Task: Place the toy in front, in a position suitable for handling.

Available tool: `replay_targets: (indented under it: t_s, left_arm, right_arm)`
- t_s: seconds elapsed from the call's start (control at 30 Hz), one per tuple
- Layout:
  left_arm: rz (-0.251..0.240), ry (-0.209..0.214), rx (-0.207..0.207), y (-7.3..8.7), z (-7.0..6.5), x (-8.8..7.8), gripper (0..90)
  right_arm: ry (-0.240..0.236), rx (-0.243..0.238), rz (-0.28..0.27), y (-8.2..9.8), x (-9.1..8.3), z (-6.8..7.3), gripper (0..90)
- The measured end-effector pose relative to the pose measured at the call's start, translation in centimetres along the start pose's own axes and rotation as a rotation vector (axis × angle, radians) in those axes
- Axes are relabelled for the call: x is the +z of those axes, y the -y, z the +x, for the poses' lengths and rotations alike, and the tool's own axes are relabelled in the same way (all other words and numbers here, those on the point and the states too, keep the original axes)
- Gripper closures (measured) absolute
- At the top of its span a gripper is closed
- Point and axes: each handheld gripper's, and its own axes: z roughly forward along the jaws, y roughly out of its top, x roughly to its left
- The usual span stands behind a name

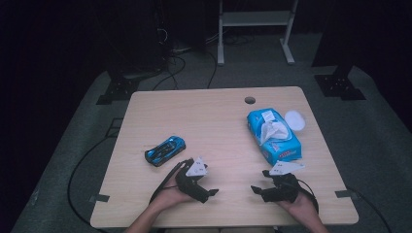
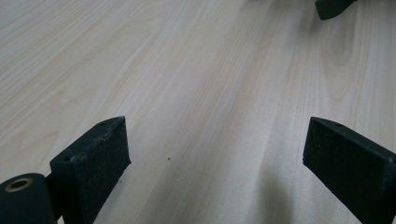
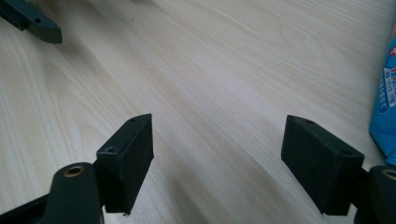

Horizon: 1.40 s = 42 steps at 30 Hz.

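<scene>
A blue toy car (image 1: pixel 165 150) lies on the left part of the wooden table (image 1: pixel 204 116). At the right lies a blue wipes pack (image 1: pixel 273 136), with a white tissue sticking out of its top; its edge shows in the right gripper view (image 3: pixel 385 102). My left gripper (image 1: pixel 209 194) rests near the front edge and points right, open, with bare wood between its jaws (image 2: pixel 217 128). My right gripper (image 1: pixel 260 182) faces it and points left, open and holding nothing (image 3: pixel 217 121). Each gripper view catches a jaw tip of the other gripper (image 2: pixel 334 7) (image 3: pixel 32 21).
A white round lid (image 1: pixel 295 120) lies beside the pack at the far right. A cable hole (image 1: pixel 249 100) sits near the table's back edge. Cables and dark stands are on the floor behind and to the left.
</scene>
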Motion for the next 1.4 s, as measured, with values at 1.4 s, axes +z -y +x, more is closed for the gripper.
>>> replay_targets:
  t_s: [1.4]
  left_arm:
    - [0.115, -0.17, -0.059, 0.9, 10.8, -7.3, 6.7]
  right_arm:
    - [0.033, -0.021, 0.01, -0.4, -0.8, -0.3, 24.3]
